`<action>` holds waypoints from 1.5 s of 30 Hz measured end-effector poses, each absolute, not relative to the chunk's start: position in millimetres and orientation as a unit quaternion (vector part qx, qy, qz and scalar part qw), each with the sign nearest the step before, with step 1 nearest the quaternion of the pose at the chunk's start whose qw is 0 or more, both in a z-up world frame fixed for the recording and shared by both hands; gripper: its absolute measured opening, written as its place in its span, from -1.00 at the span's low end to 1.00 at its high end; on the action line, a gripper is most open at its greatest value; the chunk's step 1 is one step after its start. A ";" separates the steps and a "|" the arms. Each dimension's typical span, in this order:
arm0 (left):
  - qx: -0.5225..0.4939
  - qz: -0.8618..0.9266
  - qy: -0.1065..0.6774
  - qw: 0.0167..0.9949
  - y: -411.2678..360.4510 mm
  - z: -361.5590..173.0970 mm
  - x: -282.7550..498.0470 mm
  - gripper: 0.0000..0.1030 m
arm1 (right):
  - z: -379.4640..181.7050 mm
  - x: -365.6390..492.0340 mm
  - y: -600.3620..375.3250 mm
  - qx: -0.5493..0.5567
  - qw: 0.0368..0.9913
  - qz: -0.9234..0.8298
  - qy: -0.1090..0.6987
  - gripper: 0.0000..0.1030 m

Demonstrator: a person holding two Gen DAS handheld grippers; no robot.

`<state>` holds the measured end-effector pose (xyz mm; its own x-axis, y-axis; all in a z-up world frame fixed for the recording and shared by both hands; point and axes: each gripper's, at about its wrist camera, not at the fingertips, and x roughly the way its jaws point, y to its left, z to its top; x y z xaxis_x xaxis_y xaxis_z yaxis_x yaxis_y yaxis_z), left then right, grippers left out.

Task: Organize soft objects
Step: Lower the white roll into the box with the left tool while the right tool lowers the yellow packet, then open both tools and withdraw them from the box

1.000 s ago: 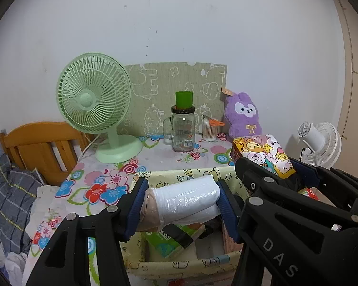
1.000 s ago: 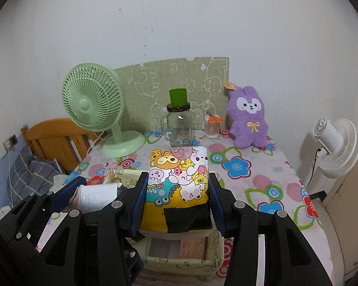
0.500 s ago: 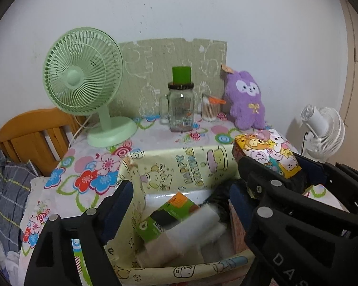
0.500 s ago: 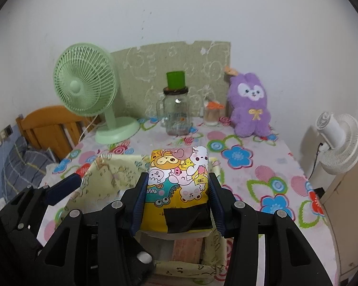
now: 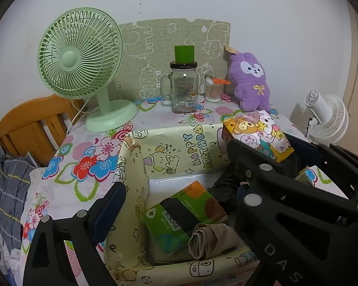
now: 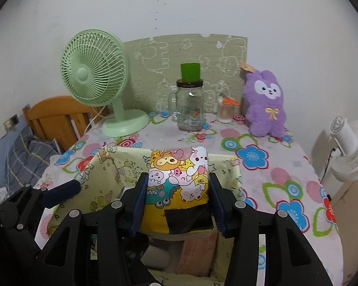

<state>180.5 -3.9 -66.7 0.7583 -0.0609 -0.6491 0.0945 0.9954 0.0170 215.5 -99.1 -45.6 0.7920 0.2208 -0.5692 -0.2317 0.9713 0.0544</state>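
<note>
My right gripper (image 6: pixel 177 199) is shut on a cartoon-print tissue pack (image 6: pixel 177 178) and holds it over the pale yellow paper-lined box (image 6: pixel 112 166). The pack also shows in the left wrist view (image 5: pixel 257 134), above the box's right side. My left gripper (image 5: pixel 176 195) is open and empty above the box (image 5: pixel 179 152). Inside lie a green tissue pack (image 5: pixel 186 217), a white plastic-wrapped pack (image 5: pixel 176 182), a beige roll (image 5: pixel 210 236) and something dark (image 5: pixel 224 188). A purple plush rabbit (image 6: pixel 267 104) sits at the back right of the table.
A green desk fan (image 6: pixel 95 81) stands back left. A glass mug jar with a green cup on top (image 6: pixel 189 102) and a cotton swab jar (image 6: pixel 225 112) stand in front of a patterned board. A wooden chair (image 6: pixel 57 116) is left, a white fan (image 6: pixel 350 147) right.
My left gripper opened and let the white plastic-wrapped roll drop into the box, then drew back. My right gripper kept the cartoon pack and moved slightly forward over the box.
</note>
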 end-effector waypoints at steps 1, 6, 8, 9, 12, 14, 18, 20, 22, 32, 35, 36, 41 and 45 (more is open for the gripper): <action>0.024 -0.044 0.346 0.937 -3.9 -66.8 180.0 0.86 | -45.5 215.1 -98.3 -0.011 0.947 0.119 0.298 0.24; 0.025 -0.042 0.341 0.939 -3.3 -64.4 177.7 0.86 | -40.5 210.1 -97.3 -0.019 0.953 0.113 0.282 0.60; 0.023 -0.041 0.341 0.939 -2.8 -63.4 176.7 0.86 | -38.3 208.4 -97.5 -0.022 0.953 0.111 0.280 0.62; 0.023 -0.041 0.339 0.939 -2.5 -62.5 175.9 0.86 | -36.8 206.7 -97.9 -0.022 0.954 0.111 0.279 0.63; 0.024 -0.039 0.332 0.942 -2.7 -57.9 170.5 0.86 | -32.3 201.1 -100.3 -0.020 0.955 0.110 0.276 0.68; 0.025 -0.039 0.325 0.944 -3.4 -54.2 166.6 0.89 | -29.3 197.1 -101.8 -0.018 0.956 0.105 0.272 0.73; 0.023 -0.041 0.314 0.948 -4.3 -45.6 159.0 0.92 | -21.6 187.7 -104.0 -0.013 0.958 0.093 0.270 0.74; 0.021 -0.044 0.309 0.950 -5.2 -40.8 154.3 0.93 | -16.8 182.5 -105.9 -0.010 0.959 0.092 0.268 0.74; 0.022 -0.042 0.304 0.951 -6.2 -36.6 149.8 0.97 | -13.0 177.6 -107.6 -0.007 0.960 0.091 0.265 0.74; 0.021 -0.044 0.280 0.959 -8.9 -18.4 122.7 1.00 | 5.3 146.3 -114.7 0.010 0.966 0.086 0.243 0.86; 0.018 -0.044 0.274 0.961 -10.1 -14.8 113.9 1.00 | 9.9 136.6 -116.0 0.011 0.968 0.085 0.235 0.90; 0.017 -0.045 0.273 0.961 -10.1 -13.8 111.7 1.00 | 11.3 133.7 -116.4 0.011 0.968 0.085 0.235 0.90; 0.019 -0.050 0.265 0.963 -14.1 -8.4 96.4 1.00 | 15.3 117.5 -120.7 0.017 0.970 0.083 0.230 0.97; 0.021 -0.053 0.258 0.964 -17.4 -5.2 84.9 1.00 | 18.2 106.1 -125.4 0.022 0.970 0.082 0.227 0.98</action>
<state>84.9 -17.4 -5.2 0.8611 -0.0921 -0.5000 0.1135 0.9935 0.0124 106.1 -125.4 18.2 0.8836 0.1697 -0.4364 -0.1498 0.9855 0.0798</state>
